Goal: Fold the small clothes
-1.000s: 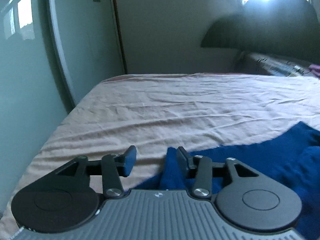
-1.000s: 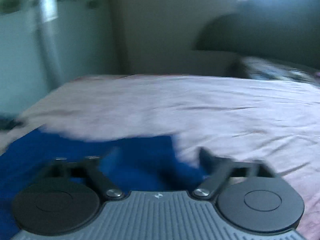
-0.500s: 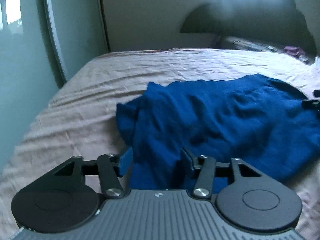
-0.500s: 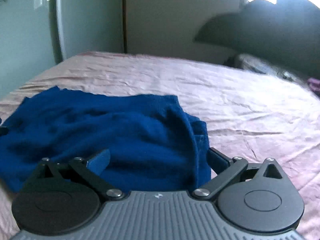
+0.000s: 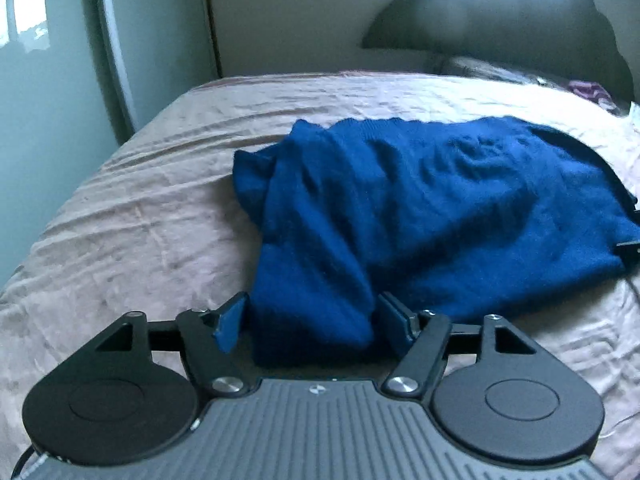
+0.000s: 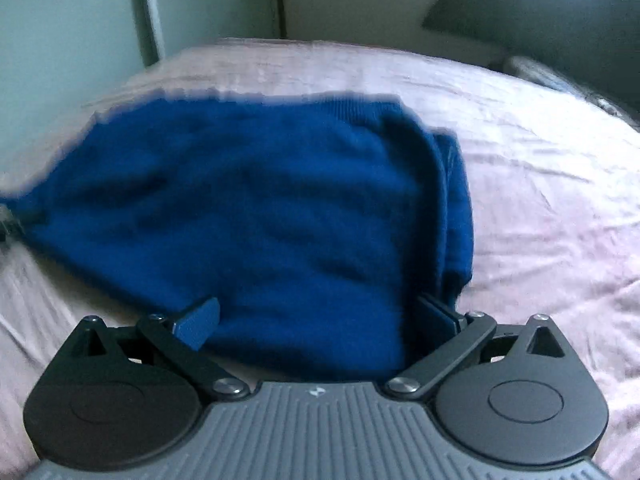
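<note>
Over the last second I brought both grippers back from the bare sheet, and the blue sweater that had only edged into view a second before now filled the middle of both wrist cameras, a little nearer than half a second earlier. The sweater lay rumpled on the pink bedsheet, one end bunched into folds toward the wardrobe door and the rest stretched out away from that door.

My left gripper sat at the sweater's near edge with its jaws spread, a thick fold of the knit lying between the two blue pads; neither pad visibly pressed the fabric. My right gripper was at the sweater's other near corner, jaws wide apart as well, the cloth filling the gap between them and the sweater's doubled side edge running up from the right-hand pad. Motion blur softened the sweater's far edge in the right wrist view. At the sweater's end farthest from the door, a dark bit of the right gripper showed at the edge of the left view. Beyond the sweater, a dark headboard stood against the wall.
</note>
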Action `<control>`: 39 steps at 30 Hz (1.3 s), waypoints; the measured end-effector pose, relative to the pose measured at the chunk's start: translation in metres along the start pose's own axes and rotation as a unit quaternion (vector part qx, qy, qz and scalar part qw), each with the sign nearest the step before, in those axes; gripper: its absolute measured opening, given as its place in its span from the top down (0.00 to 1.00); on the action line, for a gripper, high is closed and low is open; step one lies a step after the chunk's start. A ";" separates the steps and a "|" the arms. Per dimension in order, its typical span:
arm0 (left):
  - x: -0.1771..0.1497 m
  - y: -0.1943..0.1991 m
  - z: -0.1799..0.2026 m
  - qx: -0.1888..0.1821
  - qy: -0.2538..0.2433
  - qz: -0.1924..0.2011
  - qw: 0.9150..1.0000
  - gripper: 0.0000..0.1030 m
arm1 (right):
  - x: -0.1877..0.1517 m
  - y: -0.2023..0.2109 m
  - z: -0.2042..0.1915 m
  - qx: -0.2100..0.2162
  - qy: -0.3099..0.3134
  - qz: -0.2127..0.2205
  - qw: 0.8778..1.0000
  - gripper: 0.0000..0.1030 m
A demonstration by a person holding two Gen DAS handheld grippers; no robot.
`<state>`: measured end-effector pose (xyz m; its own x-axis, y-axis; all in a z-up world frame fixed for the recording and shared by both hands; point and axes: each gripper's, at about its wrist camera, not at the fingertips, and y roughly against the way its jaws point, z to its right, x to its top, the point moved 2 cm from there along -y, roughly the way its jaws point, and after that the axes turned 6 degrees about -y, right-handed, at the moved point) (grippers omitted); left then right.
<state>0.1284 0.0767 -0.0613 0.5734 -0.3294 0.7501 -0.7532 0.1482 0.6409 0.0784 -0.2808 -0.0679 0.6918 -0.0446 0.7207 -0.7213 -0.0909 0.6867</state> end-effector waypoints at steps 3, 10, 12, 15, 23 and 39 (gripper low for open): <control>0.004 0.015 -0.002 0.000 0.014 0.016 1.000 0.28 | 0.007 0.016 -0.008 -0.010 -0.008 0.012 1.000 0.00; 0.022 0.025 -0.002 0.051 0.045 0.027 0.997 0.10 | 0.026 0.050 -0.068 -0.022 0.070 0.113 0.991 0.00; 0.024 0.025 -0.002 0.058 0.056 0.021 0.997 0.08 | 0.029 0.039 -0.081 -0.006 0.070 0.095 0.993 0.00; 0.024 0.025 -0.001 0.066 0.060 0.014 0.996 0.06 | 0.029 0.036 -0.097 0.016 0.069 0.089 0.994 0.00; 0.024 0.023 -0.003 0.085 0.046 0.005 0.995 0.03 | 0.018 0.037 -0.134 0.004 0.097 0.100 0.990 0.00; 0.022 0.011 -0.020 0.068 0.071 -0.018 0.995 0.01 | -0.003 0.043 -0.202 -0.035 0.274 0.154 0.949 0.00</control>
<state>0.1387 0.0895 -0.0347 0.6338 -0.1949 0.7485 -0.7622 0.0072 0.6473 0.0379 -0.0840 -0.0210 0.3403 0.4667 0.8163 -0.8997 -0.0909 0.4270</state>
